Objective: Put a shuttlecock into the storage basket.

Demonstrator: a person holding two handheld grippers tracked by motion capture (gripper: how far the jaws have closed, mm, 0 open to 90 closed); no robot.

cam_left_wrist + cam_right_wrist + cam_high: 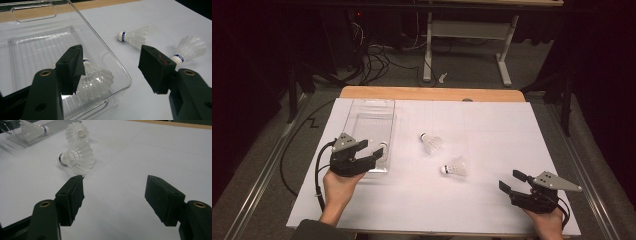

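White sheeting [492, 125] covers the table in the high view, with a wooden edge at the far side and dark floor with cables beyond. A clear bin [371, 117] sits at the left. The left gripper [371, 152] hovers over the bin's near corner, jaws apart, grasping nothing. One shuttlecock [382, 148] lies inside that corner. Two more lie loose on the sheet: the far shuttle [430, 143] and the near shuttle [455, 167], close together. The right gripper [510, 182] rests near the front right, jaws released and empty, well apart from both.

In the left gripper view, the bin [100, 42] shows thin, glossy, transparent walls, a ribbed floor and a handle slot. The binned shuttlecock [96, 81] lies on its side, white cork with a blue band, skirt of stiff translucent vanes. The jaw pads are matte black blocks.

In the right gripper view, the near shuttle [77, 158] lies just beyond the left jaw, cork pointing left; the far shuttle [78, 131] lies behind it, cork toward the camera.

Judged risks: the cone shape rolls in an arc if nudged. A grip on the skirt may crush the vanes; a grip on the rounded cork may slip. The light bin may slide if a jaw strikes its wall.
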